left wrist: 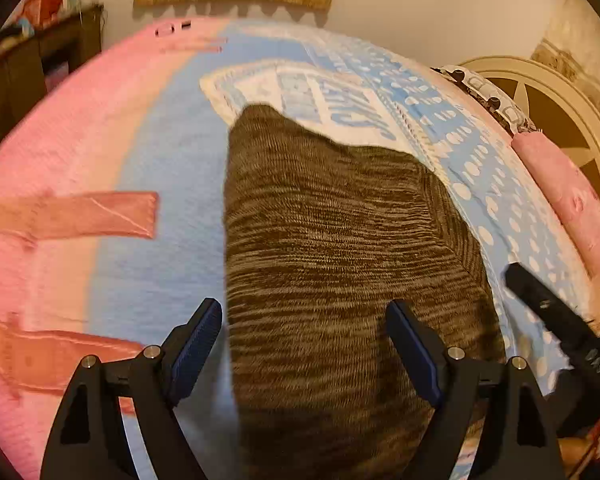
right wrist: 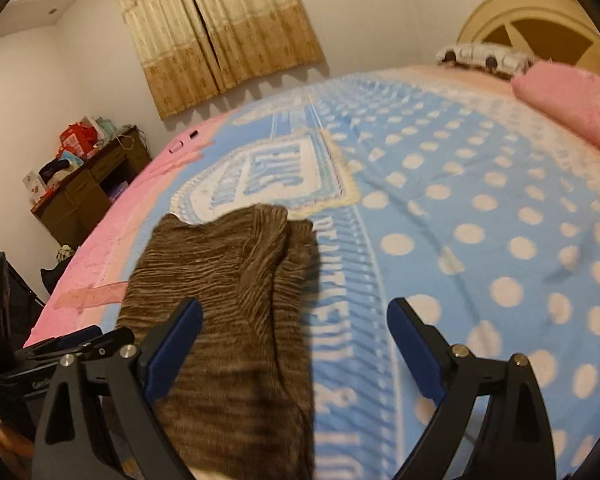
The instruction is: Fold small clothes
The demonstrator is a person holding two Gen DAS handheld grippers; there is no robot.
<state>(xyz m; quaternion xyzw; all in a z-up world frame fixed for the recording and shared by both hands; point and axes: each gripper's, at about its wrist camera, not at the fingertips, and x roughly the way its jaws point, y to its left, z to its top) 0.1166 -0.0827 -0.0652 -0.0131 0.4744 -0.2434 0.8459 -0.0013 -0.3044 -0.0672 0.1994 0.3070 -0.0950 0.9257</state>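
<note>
- Brown knit garment (left wrist: 332,240) lies folded lengthwise on the blue polka-dot blanket (right wrist: 480,208), beside the blanket's white lettered panel (right wrist: 276,172).
- Left gripper (left wrist: 304,344): fingers spread wide, pinching nothing; the knit lies below the gap, its left edge just inside the left pad.
- Right gripper (right wrist: 296,344): fingers spread, empty; the garment's right edge lies under the gap, bare blanket beneath the right finger.
- Pink pillow (right wrist: 580,96) well apart, near the headboard (right wrist: 500,12).
</note>
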